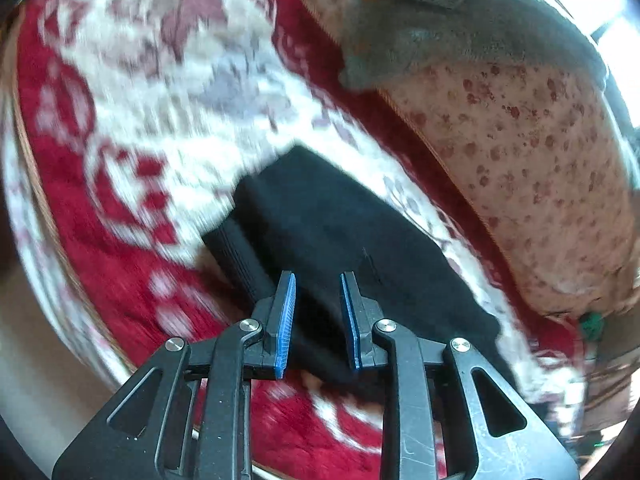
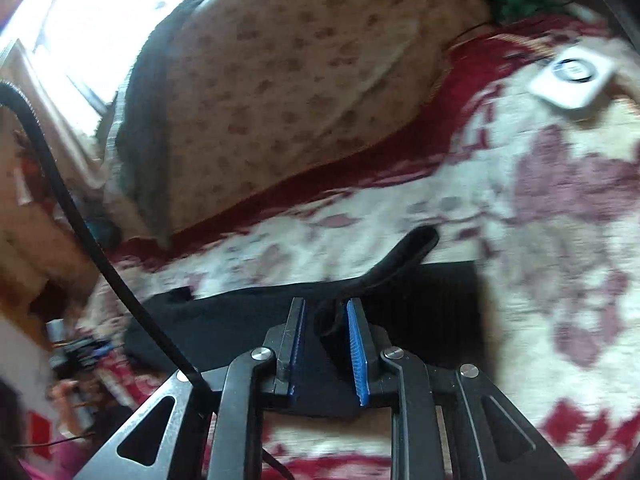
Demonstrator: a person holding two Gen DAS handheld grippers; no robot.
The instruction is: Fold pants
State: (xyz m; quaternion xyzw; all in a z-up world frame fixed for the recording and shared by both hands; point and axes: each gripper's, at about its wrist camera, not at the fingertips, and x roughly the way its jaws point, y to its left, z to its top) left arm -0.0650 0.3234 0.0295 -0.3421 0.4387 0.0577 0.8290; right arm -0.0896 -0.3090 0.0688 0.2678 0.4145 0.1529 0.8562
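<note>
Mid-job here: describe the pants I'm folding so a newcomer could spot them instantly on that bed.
Start from the big red-and-white patterned blanket covering the bed, bordered by a long spotted beige bolster. The pants lie flat on the blanket, just ahead of the open left gripper and the open right gripper. They are the only solid black, folded slab; the bolster's cloth is grey.

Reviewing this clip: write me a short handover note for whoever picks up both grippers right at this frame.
Left gripper: open, empty, over the near end of the black pants.
Right gripper: open, clamping nothing; a raised flap of the pants stands just beyond its fingertips.
Pants: lying on the red and white patterned blanket, already folded into a compact stack of layers, beside the spotted pillow.
Done: the main folds, by the look of it.
Left: probably flatten that raised flap and square up the stack. Frames are motion-blurred, so check edges.
</note>
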